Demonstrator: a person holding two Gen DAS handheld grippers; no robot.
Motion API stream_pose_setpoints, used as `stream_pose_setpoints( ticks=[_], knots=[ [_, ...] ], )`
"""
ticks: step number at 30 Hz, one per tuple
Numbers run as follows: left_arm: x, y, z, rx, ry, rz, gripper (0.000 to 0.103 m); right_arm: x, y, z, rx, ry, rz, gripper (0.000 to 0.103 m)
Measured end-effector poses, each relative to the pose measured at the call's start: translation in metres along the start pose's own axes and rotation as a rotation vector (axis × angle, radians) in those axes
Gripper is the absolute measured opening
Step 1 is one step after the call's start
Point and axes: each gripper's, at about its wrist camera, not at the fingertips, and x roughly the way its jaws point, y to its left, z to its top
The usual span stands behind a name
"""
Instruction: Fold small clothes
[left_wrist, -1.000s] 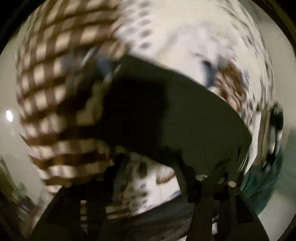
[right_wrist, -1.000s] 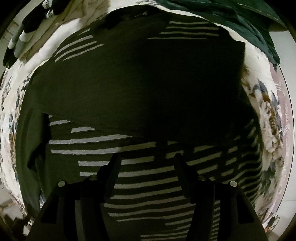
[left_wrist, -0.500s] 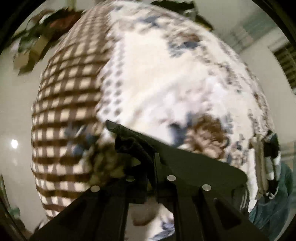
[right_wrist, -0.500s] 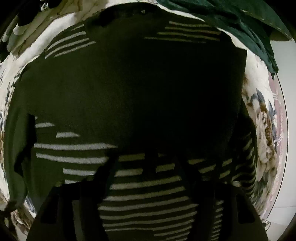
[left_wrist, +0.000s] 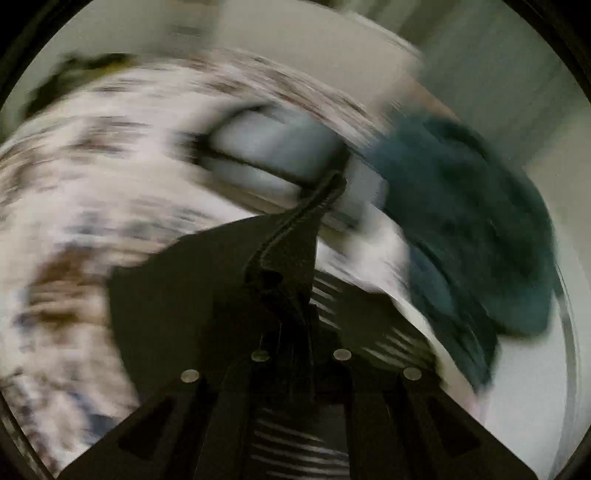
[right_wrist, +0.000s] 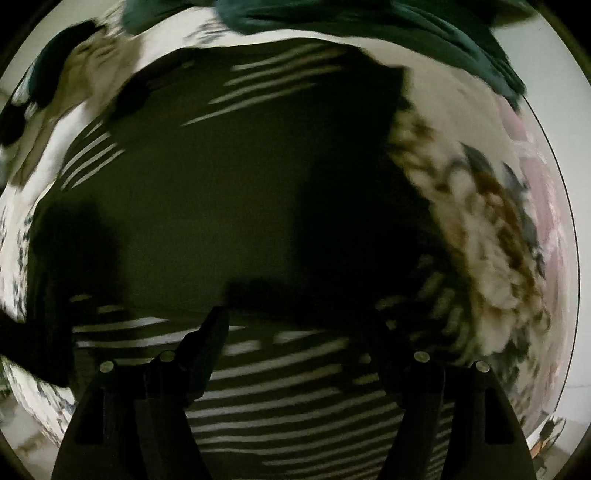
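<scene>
A dark garment with thin white stripes (right_wrist: 229, 206) lies spread on the floral bedspread (right_wrist: 491, 221), part of it folded over itself. In the right wrist view my right gripper (right_wrist: 300, 332) points down just above its striped lower part, jaws open, nothing pinched between them. In the blurred left wrist view my left gripper (left_wrist: 291, 314) is shut on a dark edge of the same garment (left_wrist: 177, 295), and a ridge of cloth runs up and away from the fingertips.
A teal garment (left_wrist: 465, 229) is heaped on the bed to the right of the left gripper and shows as the teal garment (right_wrist: 369, 26) along the top of the right view. A pale grey folded item (left_wrist: 273, 151) lies beyond the held edge.
The left jaws closed on the garment's dark edge and swung with it from the checked blanket side toward the teal heap. The right jaws spread wider and slid across the garment.
</scene>
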Motion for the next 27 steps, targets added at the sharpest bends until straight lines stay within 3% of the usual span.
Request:
stream_pose_setpoints(
  ticks=[6, 10, 12, 13, 15, 16, 17, 20, 24, 27],
  knots=[
    [0.089, -0.138, -0.078, 0.249, 0.256, -0.154, 0.004, 0.011, -0.093, 0.004, 0.068, 0.017, -0.047, 0.076],
    [0.12, -0.161, -0.116, 0.327, 0.394, -0.144, 0.007, 0.014, -0.146, 0.005, 0.095, 0.042, 0.004, 0.076],
    [0.115, -0.158, -0.12, 0.355, 0.386, -0.147, 0.007, 0.008, -0.177, 0.006, 0.109, 0.055, 0.064, 0.076],
    [0.109, -0.152, -0.12, 0.363, 0.376, -0.137, 0.013, 0.005, -0.19, 0.007, 0.118, 0.059, 0.096, 0.076],
    [0.095, -0.132, -0.12, 0.358, 0.381, -0.128, 0.047, -0.001, -0.21, 0.01, 0.138, 0.053, 0.138, 0.076],
    [0.087, -0.12, -0.114, 0.355, 0.37, -0.109, 0.076, -0.004, -0.22, 0.014, 0.15, 0.048, 0.159, 0.076],
    [0.079, -0.102, -0.104, 0.346, 0.343, -0.08, 0.086, -0.009, -0.231, 0.02, 0.163, 0.04, 0.185, 0.076],
    [0.066, -0.04, -0.07, 0.308, 0.28, 0.052, 0.086, -0.025, -0.241, 0.032, 0.196, 0.008, 0.265, 0.076],
    [0.062, 0.047, -0.028, 0.273, 0.22, 0.31, 0.086, -0.045, -0.222, 0.065, 0.19, -0.028, 0.358, 0.076],
    [0.081, 0.1, -0.002, 0.227, 0.222, 0.427, 0.086, -0.044, -0.204, 0.09, 0.179, -0.038, 0.296, 0.076]
  ],
)
